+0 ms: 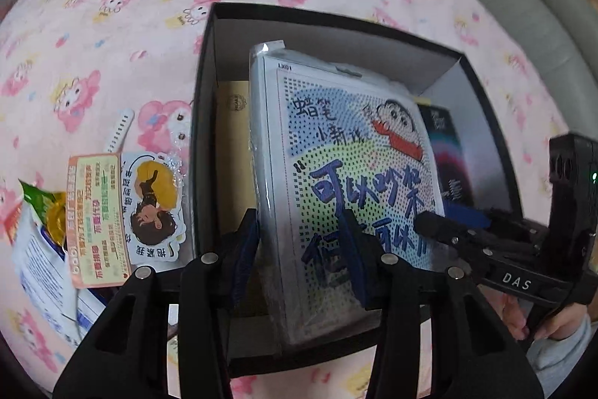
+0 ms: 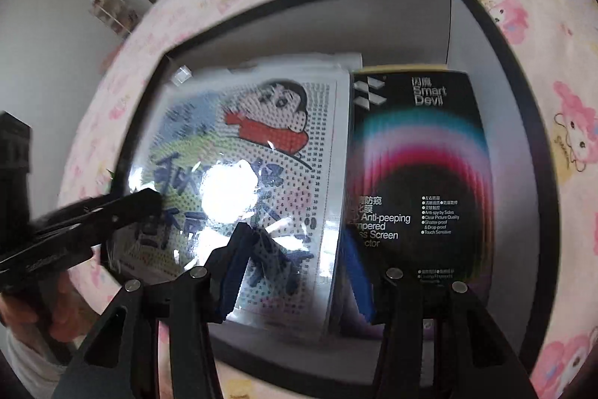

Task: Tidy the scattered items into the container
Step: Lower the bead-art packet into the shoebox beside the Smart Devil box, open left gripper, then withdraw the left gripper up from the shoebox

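Left gripper (image 1: pixel 302 242): nearest the left wrist camera, at 6 o'clock; its blue-padded fingers (image 1: pixel 244 249) pinched the near edge of the cartoon packet (image 1: pixel 351 174), one on either face.

Cartoon packet: plastic-wrapped, flat, printed with a cartoon boy and blue characters; held tilted over the black box (image 1: pixel 203 92), its lower part inside the box opening.

Black box: open, grey-lined, standing on the pink cartoon-print sheet (image 1: pixel 112 25). Contents seen: a black screen-protector box (image 2: pixel 418 174) lying at 3 o'clock of the packet, and a tan card (image 1: pixel 233 137) at 9 o'clock of it.

Right gripper (image 2: pixel 295 245): fingers spread, straddling the packet's edge, one finger (image 2: pixel 239 249) over its printed face, the other at the seam beside the screen-protector box; contact could not be told.

Outside the box, at 8 o'clock in the left wrist view: a girl sticker (image 1: pixel 153 208), an orange printed card (image 1: pixel 99 219), a green-and-gold sachet (image 1: pixel 48 208), a white strap (image 1: pixel 119 131).
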